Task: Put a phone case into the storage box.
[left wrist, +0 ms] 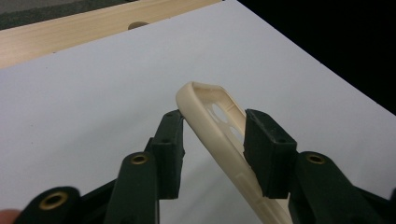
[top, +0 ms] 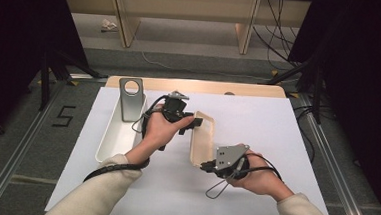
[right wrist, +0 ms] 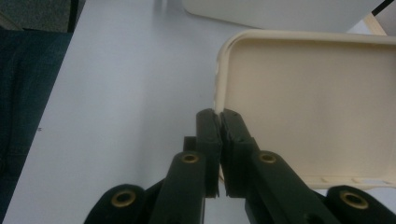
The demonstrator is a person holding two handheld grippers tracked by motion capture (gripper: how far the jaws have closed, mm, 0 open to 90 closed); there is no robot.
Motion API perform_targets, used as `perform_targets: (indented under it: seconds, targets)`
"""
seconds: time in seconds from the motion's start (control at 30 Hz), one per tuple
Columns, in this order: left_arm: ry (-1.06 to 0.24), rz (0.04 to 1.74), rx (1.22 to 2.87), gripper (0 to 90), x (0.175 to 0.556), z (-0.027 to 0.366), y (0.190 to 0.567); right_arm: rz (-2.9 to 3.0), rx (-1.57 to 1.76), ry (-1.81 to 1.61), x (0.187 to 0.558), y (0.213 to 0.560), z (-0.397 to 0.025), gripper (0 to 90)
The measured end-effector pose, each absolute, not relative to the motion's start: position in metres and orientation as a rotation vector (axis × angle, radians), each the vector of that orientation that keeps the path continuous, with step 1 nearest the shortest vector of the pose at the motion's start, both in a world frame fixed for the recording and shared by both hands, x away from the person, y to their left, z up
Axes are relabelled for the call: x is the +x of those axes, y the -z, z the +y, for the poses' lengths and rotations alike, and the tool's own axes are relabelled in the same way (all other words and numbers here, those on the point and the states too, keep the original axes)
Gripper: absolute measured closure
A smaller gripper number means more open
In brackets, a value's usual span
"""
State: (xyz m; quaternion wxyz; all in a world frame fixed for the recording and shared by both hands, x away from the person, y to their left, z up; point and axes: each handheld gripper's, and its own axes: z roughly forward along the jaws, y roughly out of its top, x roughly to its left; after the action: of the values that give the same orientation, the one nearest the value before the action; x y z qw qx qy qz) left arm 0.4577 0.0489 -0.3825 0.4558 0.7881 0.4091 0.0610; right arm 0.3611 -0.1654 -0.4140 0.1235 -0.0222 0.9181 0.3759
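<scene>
A cream phone case lies hollow side up in the middle of the white mat. My right gripper is shut on the rim near the case's near corner, and in the right gripper view the pads pinch that thin edge. My left gripper is at the case's far end. In the left gripper view its jaws stand open, one on each side of the case's tilted side wall, with a gap on the outer side.
A long white tray lies left of the case, and a grey flat piece with a round hole leans in its far end. A wooden table edge runs behind the mat. Bare mat stretches to the right.
</scene>
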Motion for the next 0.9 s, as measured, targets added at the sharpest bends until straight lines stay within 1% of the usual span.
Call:
perform_targets:
  seconds: [0.23,0.4,0.6,0.73,0.9]
  targets:
    - [-0.105,1.027,1.887,69.1,0.454,0.048,0.378,2.685,-0.083,-1.067,0.361,0.416,-0.164,88.0]
    - [-0.101,1.023,1.846,75.6,0.448,0.046,0.37,2.686,-0.082,-1.05,0.362,0.419,-0.163,88.4]
    - [-0.071,1.011,1.805,80.8,0.443,0.042,0.365,2.684,-0.066,-1.03,0.365,0.421,-0.164,88.3]
    - [-0.077,0.984,1.809,81.9,0.44,0.038,0.362,2.688,-0.058,-1.015,0.366,0.423,-0.164,88.1]
    - [-0.156,0.926,1.849,82.6,0.437,0.036,0.358,2.685,-0.036,-1.017,0.366,0.424,-0.165,85.6]
